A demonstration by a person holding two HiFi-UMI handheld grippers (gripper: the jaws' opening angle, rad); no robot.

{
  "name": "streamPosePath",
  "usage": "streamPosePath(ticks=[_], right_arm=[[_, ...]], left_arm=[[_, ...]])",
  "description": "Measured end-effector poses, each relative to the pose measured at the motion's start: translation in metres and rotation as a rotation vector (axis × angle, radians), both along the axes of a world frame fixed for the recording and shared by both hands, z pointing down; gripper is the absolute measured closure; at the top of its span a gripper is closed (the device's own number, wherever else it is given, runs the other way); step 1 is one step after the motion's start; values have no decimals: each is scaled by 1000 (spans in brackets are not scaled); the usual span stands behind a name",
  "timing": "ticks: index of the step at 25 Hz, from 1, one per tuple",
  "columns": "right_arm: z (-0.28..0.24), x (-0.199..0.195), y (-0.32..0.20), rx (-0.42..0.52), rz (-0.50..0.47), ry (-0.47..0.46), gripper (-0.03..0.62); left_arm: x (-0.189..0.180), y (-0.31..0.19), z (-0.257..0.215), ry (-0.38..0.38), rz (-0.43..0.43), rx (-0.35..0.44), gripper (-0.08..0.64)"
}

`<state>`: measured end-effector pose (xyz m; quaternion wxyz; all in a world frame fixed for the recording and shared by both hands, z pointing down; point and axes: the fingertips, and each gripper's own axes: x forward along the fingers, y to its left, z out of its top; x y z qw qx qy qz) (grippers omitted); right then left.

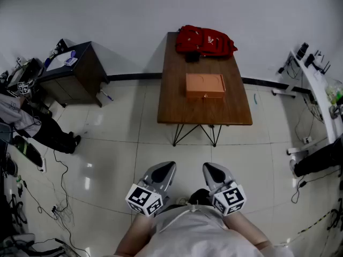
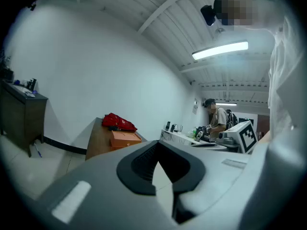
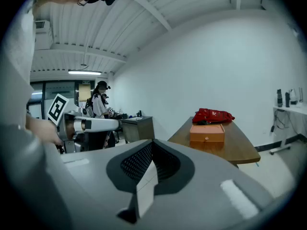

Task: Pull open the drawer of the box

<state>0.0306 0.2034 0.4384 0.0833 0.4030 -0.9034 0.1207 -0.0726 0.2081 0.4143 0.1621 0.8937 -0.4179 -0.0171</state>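
Observation:
The orange box lies in the middle of a wooden table, its drawer front with a small knob flush and facing me. A red bag lies behind the box at the table's far end. Both grippers hang low near my body, well short of the table and above the tiled floor. My left gripper and my right gripper are shut with nothing held. The left gripper view shows its jaws meeting at the tips, with the box far off. The right gripper looks the same.
A dark cabinet stands at the left wall and a white bench with gear runs along the right. A person sits at the far left, with cables trailing over the floor. Another person stands at the bench.

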Motion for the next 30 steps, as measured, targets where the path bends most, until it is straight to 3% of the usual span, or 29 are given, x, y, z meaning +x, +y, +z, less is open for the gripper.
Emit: streamPosePath(ticks=[9, 15, 30], right_arm=[[19, -16, -13, -73, -37, -5, 584], [28, -16, -50, -78, -49, -4, 584], [19, 28, -276, -59, -27, 7, 584]], left_arm=[[-12, -15, 11, 9, -6, -9, 555], [-9, -58, 18, -5, -8, -13, 555], [32, -270, 16, -37, -19, -31, 555]])
